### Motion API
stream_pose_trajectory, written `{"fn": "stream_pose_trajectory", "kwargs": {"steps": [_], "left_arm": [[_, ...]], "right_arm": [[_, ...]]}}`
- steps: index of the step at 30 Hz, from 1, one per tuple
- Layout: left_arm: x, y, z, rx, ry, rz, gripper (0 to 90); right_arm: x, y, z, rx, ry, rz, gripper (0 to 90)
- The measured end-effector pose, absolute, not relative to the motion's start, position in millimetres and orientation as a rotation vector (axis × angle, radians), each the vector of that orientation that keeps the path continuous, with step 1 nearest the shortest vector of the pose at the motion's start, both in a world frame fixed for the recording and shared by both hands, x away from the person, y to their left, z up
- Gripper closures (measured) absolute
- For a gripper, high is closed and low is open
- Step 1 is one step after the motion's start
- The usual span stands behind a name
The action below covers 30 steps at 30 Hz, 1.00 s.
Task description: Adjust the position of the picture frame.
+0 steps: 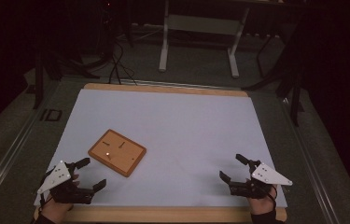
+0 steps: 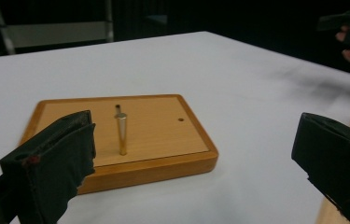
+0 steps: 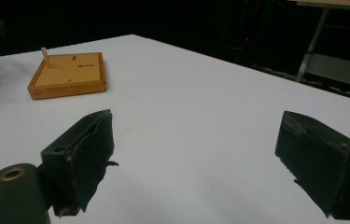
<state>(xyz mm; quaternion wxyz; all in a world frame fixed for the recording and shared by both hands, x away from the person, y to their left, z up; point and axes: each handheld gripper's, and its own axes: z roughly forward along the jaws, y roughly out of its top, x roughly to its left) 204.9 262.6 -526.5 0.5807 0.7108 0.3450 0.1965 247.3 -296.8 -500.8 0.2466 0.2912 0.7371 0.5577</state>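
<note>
Your left gripper point(image 1: 87, 173) sits at the lower left of the high view, fingers point(image 2: 53, 161) spread wide, nothing between them. Your right gripper point(image 1: 232, 167) sits at the lower right, fingers point(image 3: 81, 154) also wide and empty. The flat rectangular wooden block point(image 1: 116, 152) lies left of centre on the white-covered counter point(image 1: 186, 126), just up and right of the left gripper, well apart from the right one. In the left gripper view the block point(image 2: 116, 140) fills mid-left, with a thin brass-coloured metal pin point(image 2: 122, 134) standing upright in it beside small holes. In the right gripper view the block point(image 3: 67, 74) is upper left, far off.
</note>
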Motion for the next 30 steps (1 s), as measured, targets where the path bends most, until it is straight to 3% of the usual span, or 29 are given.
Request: {"fn": "stream_pose_trajectory", "kwargs": {"steps": [13,30], "left_arm": [[203,255,-521,1.696,0.741,0.351,0.0],[230,249,-485,1.724,0.701,0.388,0.0]], "right_arm": [[245,-295,-498,0.775,2.000,1.526,11.3],[246,-288,-499,0.775,2.022,1.536,13.0]]}}
